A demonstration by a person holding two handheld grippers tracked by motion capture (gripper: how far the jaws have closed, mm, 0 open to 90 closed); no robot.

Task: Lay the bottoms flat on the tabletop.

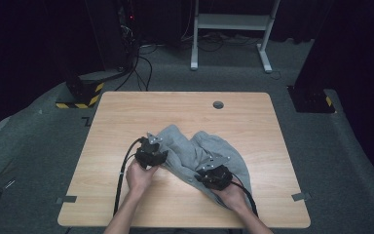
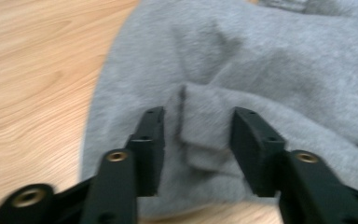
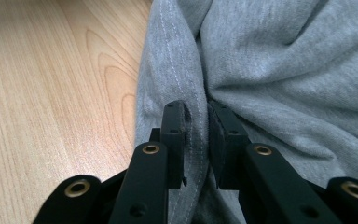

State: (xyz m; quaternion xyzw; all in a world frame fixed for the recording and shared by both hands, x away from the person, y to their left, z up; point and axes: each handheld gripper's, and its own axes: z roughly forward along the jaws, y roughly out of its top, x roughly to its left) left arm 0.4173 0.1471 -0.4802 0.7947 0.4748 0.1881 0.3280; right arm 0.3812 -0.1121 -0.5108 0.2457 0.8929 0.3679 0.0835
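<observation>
A crumpled grey garment (image 1: pixel 195 148) lies on the middle of the wooden table (image 1: pixel 126 117). My left gripper (image 1: pixel 159 156) sits at the garment's left edge. In the left gripper view the left gripper (image 2: pixel 198 114) is open, its jaws standing either side of a raised fold of the grey garment (image 2: pixel 261 60). My right gripper (image 1: pixel 205 176) is at the garment's near edge. In the right gripper view the right gripper (image 3: pixel 196 109) is shut on a stitched hem of the grey garment (image 3: pixel 284 70).
A round cable hole (image 1: pixel 218 105) sits near the table's far edge. Two bits of grey tape (image 1: pixel 68 199) mark the near corners. Beyond the table stand a white desk frame (image 1: pixel 233 29), a yellow-and-black striped base (image 1: pixel 80 95) and floor cables.
</observation>
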